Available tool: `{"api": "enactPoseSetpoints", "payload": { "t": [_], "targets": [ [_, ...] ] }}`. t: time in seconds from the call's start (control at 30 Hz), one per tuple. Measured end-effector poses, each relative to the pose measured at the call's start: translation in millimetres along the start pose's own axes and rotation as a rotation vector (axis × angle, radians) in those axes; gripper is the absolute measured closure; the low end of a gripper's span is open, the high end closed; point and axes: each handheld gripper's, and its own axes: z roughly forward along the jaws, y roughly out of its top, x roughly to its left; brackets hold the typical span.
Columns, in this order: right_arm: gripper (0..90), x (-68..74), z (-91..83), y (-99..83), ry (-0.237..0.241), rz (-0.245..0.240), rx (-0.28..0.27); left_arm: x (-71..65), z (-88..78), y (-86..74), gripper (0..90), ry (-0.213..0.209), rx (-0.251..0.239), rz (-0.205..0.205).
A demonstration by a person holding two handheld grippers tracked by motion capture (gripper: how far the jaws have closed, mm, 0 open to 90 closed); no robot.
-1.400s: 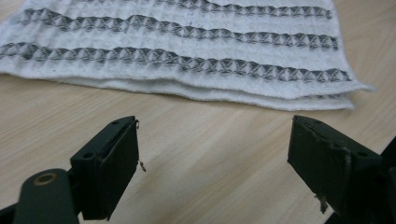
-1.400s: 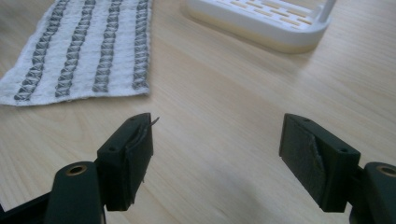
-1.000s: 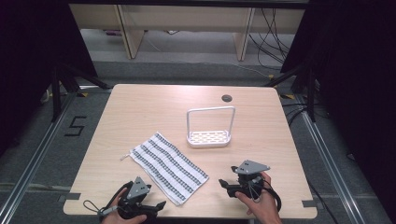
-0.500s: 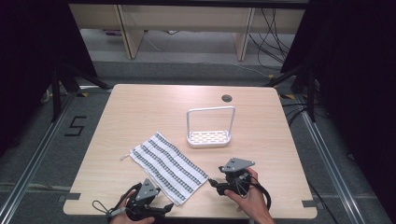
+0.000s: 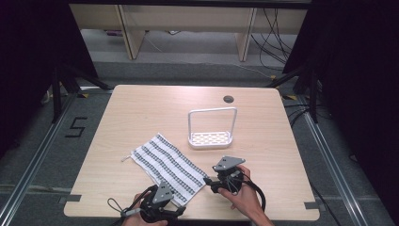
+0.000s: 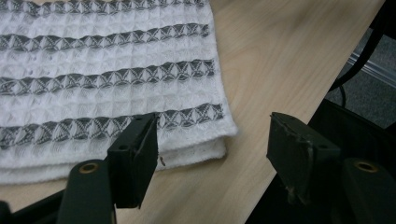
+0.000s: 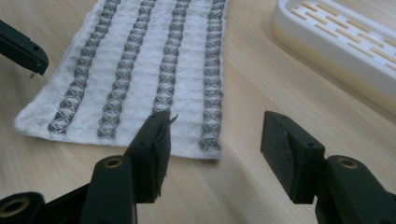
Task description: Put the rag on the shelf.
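A folded striped towel (image 5: 167, 164) lies flat on the near half of the table (image 5: 141, 108), in front of and to the left of a white rack (image 5: 210, 129). The left gripper (image 6: 212, 151) and the right gripper (image 7: 212, 140) both hover with jaws spread and empty, each at one near corner. The left one sits close to the table's edge, so a pinch there could catch just one layer or drag the towel off; the right could skid on wood short of the hem.

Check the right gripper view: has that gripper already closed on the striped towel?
No. The right gripper has its jaws spread wide apart just short of the striped towel, whose near edge lies flat on the table, ungripped.
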Motion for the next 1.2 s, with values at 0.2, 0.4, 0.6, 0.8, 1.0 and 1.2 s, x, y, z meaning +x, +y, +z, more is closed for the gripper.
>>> {"api": "enactPoseSetpoints", "payload": {
  "t": [0.2,0.4,0.6,0.8,1.0,1.2],
  "targets": [
    [45.3,-0.7,8.9,3.0,-0.002,0.006,0.025,-0.8,7.6,0.7,38.4,0.014,0.048,0.036],
    [45.5,-1.4,11.7,4.4,0.001,-0.007,0.047,1.9,8.5,-0.7,42.4,0.014,0.065,0.065],
    [45.7,-1.3,16.1,4.8,-0.002,-0.008,0.058,2.7,9.3,-1.7,47.7,0.037,0.077,0.086],
    [48.9,2.5,22.2,6.4,0.007,-0.02,0.082,4.1,8.9,-2.5,59.1,0.043,0.081,0.089],
    [55.6,2.0,26.6,5.8,0.003,-0.035,0.082,9.0,8.0,-0.4,70.8,0.06,0.086,0.125],
    [63.9,1.3,27.3,4.1,0.021,-0.026,0.099,10.9,8.4,-1.5,78.4,0.06,0.085,0.126]
  ]
}}
